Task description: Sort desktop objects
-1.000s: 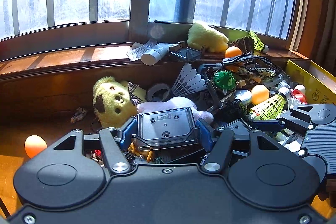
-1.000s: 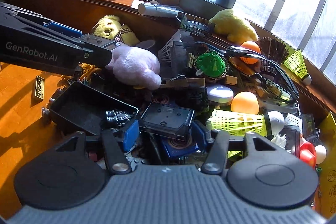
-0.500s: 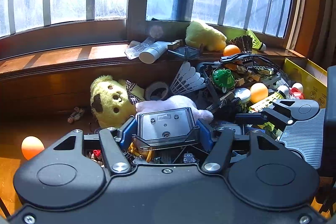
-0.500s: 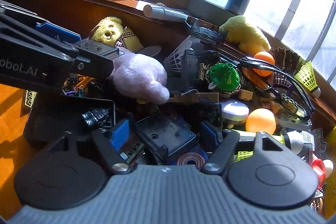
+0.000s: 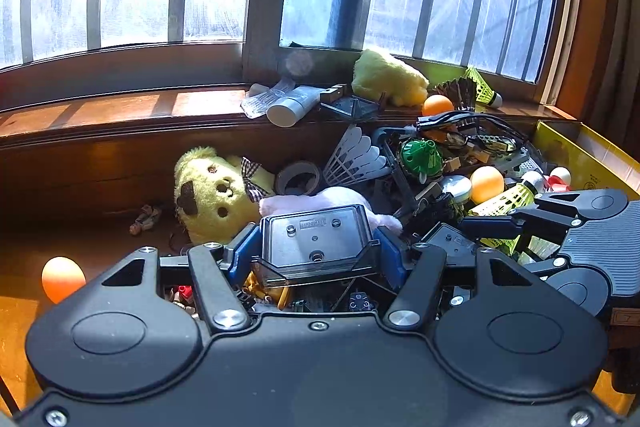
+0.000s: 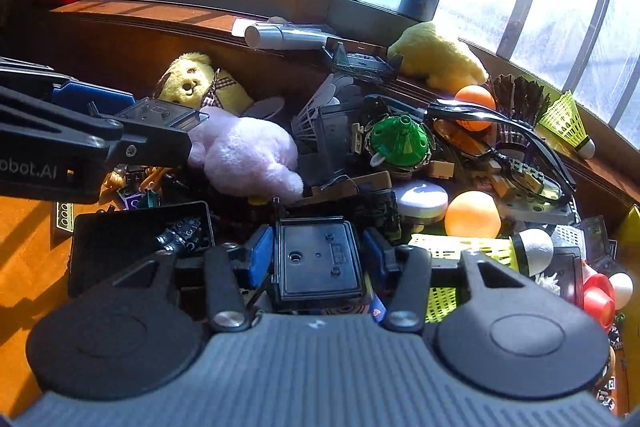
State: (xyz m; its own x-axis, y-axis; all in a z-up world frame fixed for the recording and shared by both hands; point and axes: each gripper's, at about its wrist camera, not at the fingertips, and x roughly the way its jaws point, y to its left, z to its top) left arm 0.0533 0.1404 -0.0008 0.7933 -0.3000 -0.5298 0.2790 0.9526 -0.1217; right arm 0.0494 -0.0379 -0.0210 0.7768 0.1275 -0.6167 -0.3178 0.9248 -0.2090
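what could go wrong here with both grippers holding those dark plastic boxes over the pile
1. The right gripper grips its dark clear plastic box low in the clutter; lifting may drag the neon yellow shuttlecock beside it.
2. The left gripper with its own dark plastic box sits close by, so the grippers might collide.
3. The orange ping-pong ball could roll if the pile shifts.

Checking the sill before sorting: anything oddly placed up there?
Yes. A white tube lies on its side on the windowsill, its end overhanging the edge, and a yellow plush sits beside it, away from the main pile.
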